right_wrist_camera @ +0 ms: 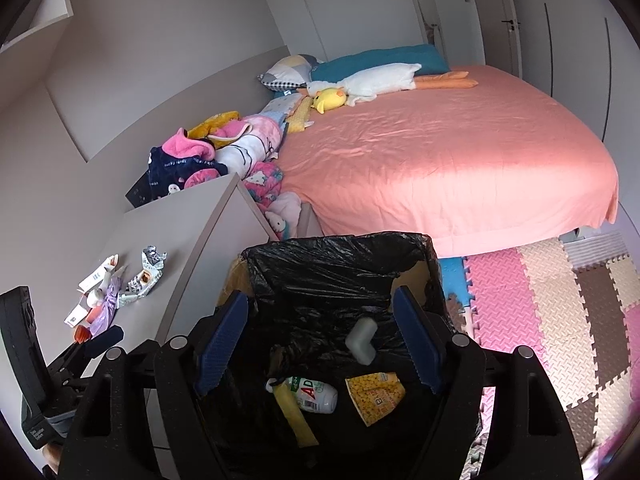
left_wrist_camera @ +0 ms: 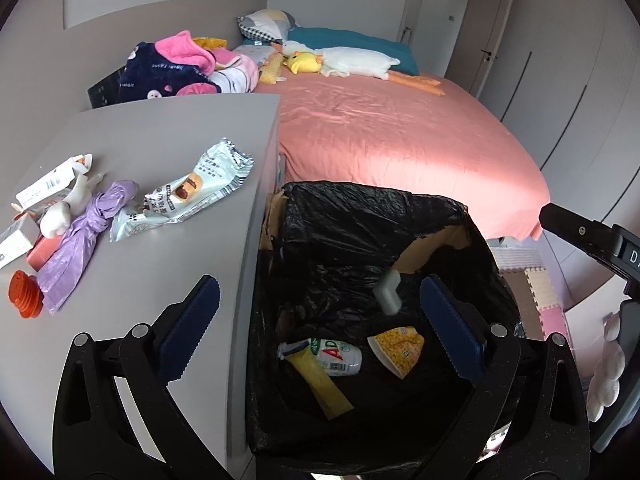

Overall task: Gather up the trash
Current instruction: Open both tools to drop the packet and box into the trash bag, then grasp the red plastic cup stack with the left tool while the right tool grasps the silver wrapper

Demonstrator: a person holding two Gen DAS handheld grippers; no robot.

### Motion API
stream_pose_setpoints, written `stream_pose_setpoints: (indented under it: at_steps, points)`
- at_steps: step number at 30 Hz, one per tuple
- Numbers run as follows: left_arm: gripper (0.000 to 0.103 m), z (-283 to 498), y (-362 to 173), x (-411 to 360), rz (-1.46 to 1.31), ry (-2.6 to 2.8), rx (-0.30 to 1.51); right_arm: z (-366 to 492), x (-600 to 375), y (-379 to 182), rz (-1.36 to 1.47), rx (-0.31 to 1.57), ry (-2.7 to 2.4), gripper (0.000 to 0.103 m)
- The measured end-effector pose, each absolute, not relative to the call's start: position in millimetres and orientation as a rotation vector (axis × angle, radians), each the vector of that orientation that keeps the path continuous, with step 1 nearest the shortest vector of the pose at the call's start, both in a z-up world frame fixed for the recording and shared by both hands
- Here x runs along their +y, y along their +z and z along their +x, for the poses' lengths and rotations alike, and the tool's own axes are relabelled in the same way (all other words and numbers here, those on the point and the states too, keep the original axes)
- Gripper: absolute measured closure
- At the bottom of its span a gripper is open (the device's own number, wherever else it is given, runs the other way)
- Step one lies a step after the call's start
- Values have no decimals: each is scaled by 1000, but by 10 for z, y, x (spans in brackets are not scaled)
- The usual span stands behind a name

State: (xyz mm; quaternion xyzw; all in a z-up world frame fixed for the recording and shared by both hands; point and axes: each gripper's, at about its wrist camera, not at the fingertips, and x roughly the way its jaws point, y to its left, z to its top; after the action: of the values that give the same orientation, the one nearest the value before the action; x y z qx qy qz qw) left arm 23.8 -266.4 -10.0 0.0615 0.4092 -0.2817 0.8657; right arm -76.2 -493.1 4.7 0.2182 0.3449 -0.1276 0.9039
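Grey corner piece dropping into the lined bin, both grippers open above it

The small grey L-shaped piece point(left_wrist_camera: 387, 293) is in mid-air inside the black-bagged bin point(left_wrist_camera: 360, 216), above a drink bottle point(left_wrist_camera: 334, 356), a yellow wrapper point(left_wrist_camera: 400, 348) and a yellow stick point(left_wrist_camera: 320, 384) already at the bottom. The left gripper point(left_wrist_camera: 320, 332) and right gripper point(right_wrist_camera: 320, 340) both stand wide apart, holding nothing. More trash waits on the grey cabinet top point(left_wrist_camera: 168, 128): a snack wrapper point(left_wrist_camera: 188, 192), a purple bag point(left_wrist_camera: 80, 236), an orange cap point(left_wrist_camera: 26, 294) and small cartons point(left_wrist_camera: 48, 184). The risk from here is that the loose, light wrapper or bag slides off the edge beside the bin when nudged, or that a pinch catches two items and one drops on the floor
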Motion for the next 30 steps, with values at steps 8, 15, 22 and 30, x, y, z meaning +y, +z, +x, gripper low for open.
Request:
stream_pose_setpoints:
  at_steps: [8,15,22,30]
  points:
    - [6,248,-130,-2506,140,-555,859,-639,-4719,-10,423,743,-217,27]
    - [6,262,-113,-2397,141,-541,856,-520,-4544,-27,403,758,-177,27]
    - [6,314,-95,-2149,136,-484,852,-337,-4311,-34,388,766,-123,27]
    - [6,437,-117,-1733,101,-396,855,-118,-4046,-12,374,742,-54,27]
